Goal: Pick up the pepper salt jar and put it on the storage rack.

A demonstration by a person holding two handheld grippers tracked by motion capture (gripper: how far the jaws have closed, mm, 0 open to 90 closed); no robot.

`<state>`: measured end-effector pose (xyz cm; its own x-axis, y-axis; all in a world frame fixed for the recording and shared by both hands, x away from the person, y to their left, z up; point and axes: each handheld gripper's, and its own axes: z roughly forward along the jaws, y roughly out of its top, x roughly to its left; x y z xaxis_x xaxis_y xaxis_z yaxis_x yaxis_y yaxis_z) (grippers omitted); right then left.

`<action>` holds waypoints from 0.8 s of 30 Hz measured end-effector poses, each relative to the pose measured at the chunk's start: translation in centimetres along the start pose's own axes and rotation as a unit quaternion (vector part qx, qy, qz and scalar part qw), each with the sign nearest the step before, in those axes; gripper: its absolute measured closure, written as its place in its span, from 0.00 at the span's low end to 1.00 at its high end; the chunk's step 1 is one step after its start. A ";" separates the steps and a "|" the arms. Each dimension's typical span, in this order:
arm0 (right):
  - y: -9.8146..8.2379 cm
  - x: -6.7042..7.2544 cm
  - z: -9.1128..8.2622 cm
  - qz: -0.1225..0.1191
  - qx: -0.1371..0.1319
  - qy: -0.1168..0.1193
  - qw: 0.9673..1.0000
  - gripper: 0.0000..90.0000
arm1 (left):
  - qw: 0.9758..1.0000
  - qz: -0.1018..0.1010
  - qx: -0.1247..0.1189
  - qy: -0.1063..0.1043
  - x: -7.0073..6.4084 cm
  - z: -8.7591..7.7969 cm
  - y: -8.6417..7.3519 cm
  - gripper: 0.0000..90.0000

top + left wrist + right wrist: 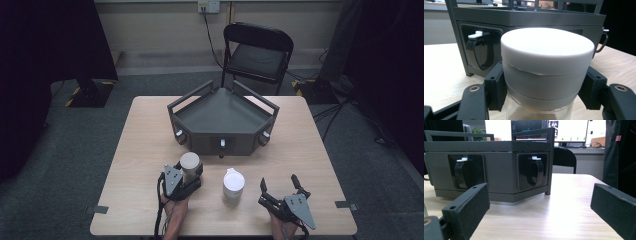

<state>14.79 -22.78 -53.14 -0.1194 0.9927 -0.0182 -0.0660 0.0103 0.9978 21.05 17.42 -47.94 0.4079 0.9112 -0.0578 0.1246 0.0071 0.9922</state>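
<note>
Left gripper (187,176) clamped on white-lidded jar (544,65); right gripper (283,186) jaws apart, empty, white cup (233,184) at its 9 o'clock. Advice: keep jar upright, squeeze steady.

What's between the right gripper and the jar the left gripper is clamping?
In the high view, a white lidded cup stands on the table between the right gripper and the jar held by the left gripper.

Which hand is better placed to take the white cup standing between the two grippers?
Right: the right gripper is open and empty beside the white cup; the left gripper grips the white-lidded jar.
</note>
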 end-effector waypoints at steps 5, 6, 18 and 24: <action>0.0 0.0 0.0 0.000 0.000 0.000 1.000 0.01 | 1.000 -0.003 0.003 0.000 0.0 0.0 0.2 0.38; 0.0 0.0 0.0 0.000 0.000 0.000 1.000 0.01 | 1.000 0.000 0.003 0.002 0.0 0.0 0.2 0.38; 0.0 0.0 0.0 0.000 0.000 0.000 1.000 0.01 | 1.000 0.006 -0.001 0.011 -0.3 -0.2 0.1 0.38; 0.0 0.0 0.0 0.000 0.000 0.000 1.000 0.01 | 1.000 0.011 -0.004 0.012 -0.3 -0.3 0.4 0.38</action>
<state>14.79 -22.77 -53.15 -0.1185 0.9928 -0.0179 -0.0664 0.0100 0.9977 20.69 17.24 -47.50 0.3893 0.9205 -0.0332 0.1087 -0.0101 0.9940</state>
